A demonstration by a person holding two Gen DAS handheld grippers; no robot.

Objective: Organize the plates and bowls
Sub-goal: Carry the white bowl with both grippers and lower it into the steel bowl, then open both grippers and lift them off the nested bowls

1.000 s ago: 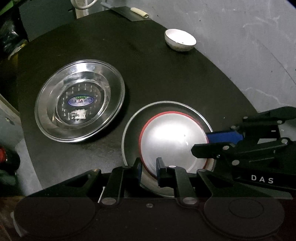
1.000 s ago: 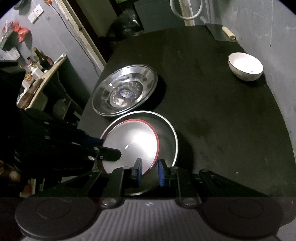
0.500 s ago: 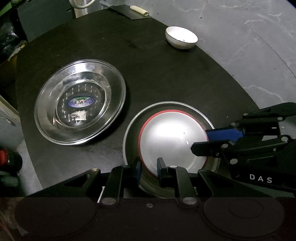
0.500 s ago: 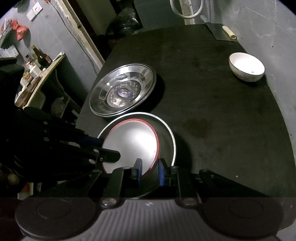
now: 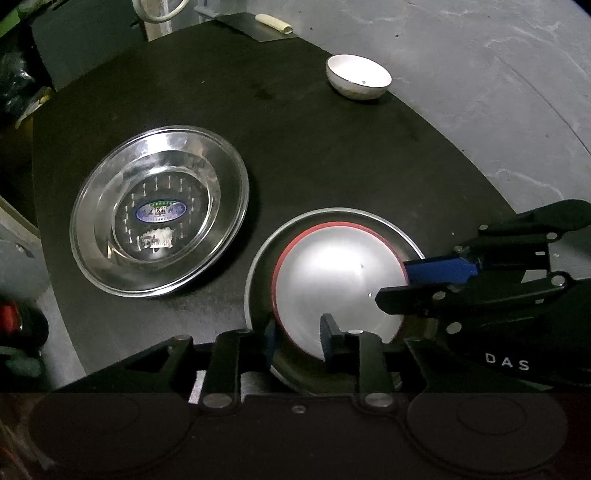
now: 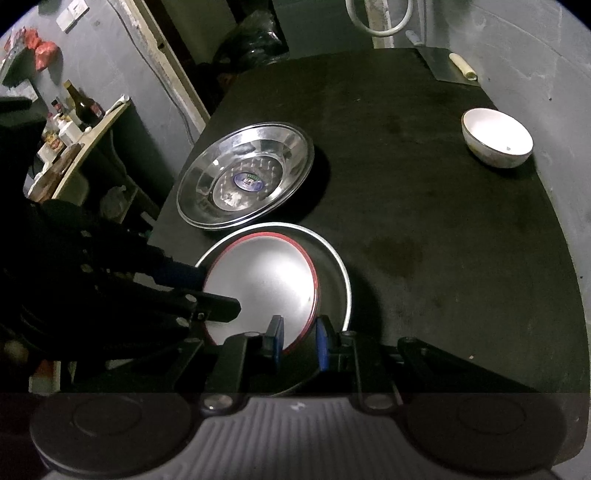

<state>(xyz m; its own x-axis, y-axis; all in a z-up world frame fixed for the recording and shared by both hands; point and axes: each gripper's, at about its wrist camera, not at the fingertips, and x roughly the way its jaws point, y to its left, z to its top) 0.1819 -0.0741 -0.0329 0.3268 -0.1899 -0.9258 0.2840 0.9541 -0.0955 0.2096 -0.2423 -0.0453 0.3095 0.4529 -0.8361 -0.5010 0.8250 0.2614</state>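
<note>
On the table (image 5: 332, 155), the red-rimmed plate (image 5: 332, 273) lies inside a larger metal plate (image 5: 258, 266) at the near edge. Just beyond it to the left sits a steel dish (image 5: 159, 210), close beside but apart. A small bowl (image 5: 358, 81) stands well apart at the far right edge. Behind it, at the far corner, a flat sheet (image 5: 255, 27) bears a small roll (image 5: 275, 23).

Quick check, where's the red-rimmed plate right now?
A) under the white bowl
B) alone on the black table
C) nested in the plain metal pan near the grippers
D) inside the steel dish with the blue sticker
C: the red-rimmed plate lies inside the plain metal pan, whose rim rings it, while the steel dish with the blue sticker and the white bowl sit apart on the table.
</note>
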